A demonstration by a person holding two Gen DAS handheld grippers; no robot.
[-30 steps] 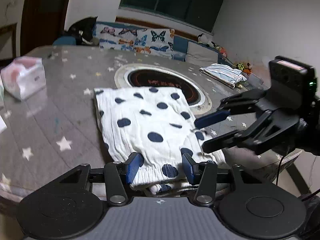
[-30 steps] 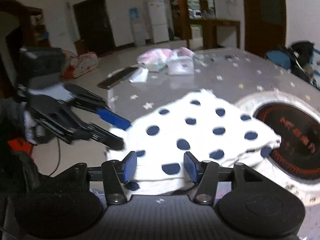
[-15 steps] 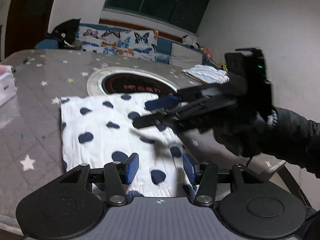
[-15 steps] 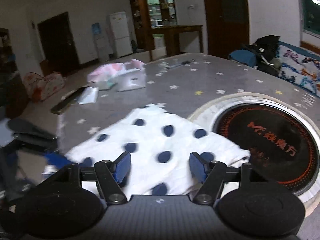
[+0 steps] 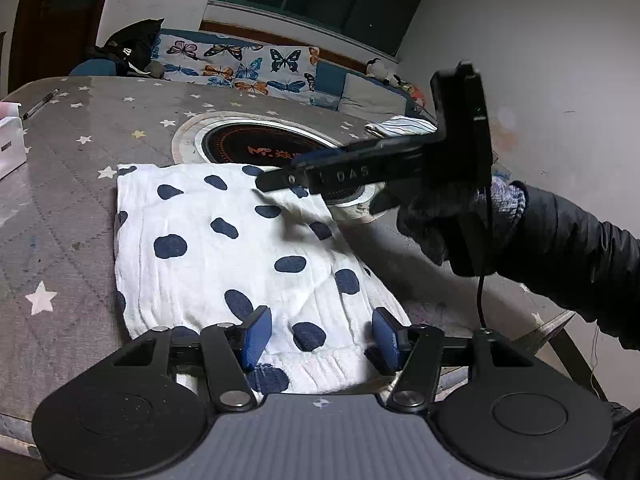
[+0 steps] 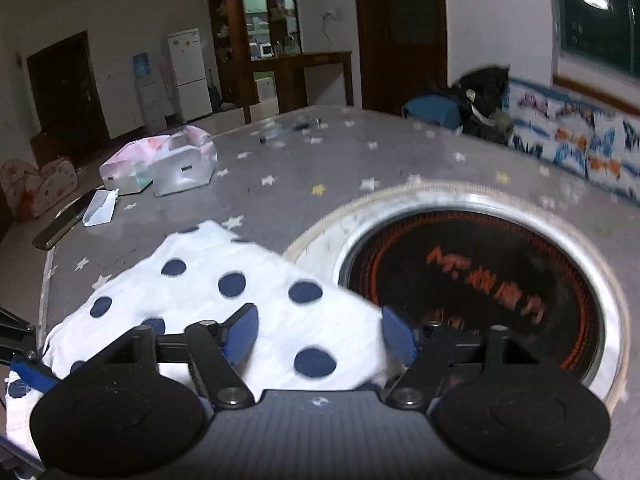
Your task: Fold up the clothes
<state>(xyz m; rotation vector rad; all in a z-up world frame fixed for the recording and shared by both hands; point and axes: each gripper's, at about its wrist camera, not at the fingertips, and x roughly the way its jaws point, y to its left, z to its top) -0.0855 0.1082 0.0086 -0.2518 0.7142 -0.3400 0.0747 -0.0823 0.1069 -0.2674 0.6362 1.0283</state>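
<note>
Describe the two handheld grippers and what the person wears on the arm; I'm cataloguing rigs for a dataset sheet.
Both grippers are black, with blue pads on their two fingers. The left gripper has a grey ribbed body flanked by two round black discs; the right gripper is built alike. A thin black cable hangs from the right one, and pale lettering marks its finger. The hand wears a dark knit glove below a black puffy sleeve.

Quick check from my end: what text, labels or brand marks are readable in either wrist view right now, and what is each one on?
"OAS", white letters on the side of the right gripper's finger, seen in the left wrist view; any characters beside them are unclear.
"M", orange, starts the print on the round black cooktop set in the table; the characters after it are too blurred to read.
White box: small dark label, unreadable.
Polka-dot garment: no text.
</note>
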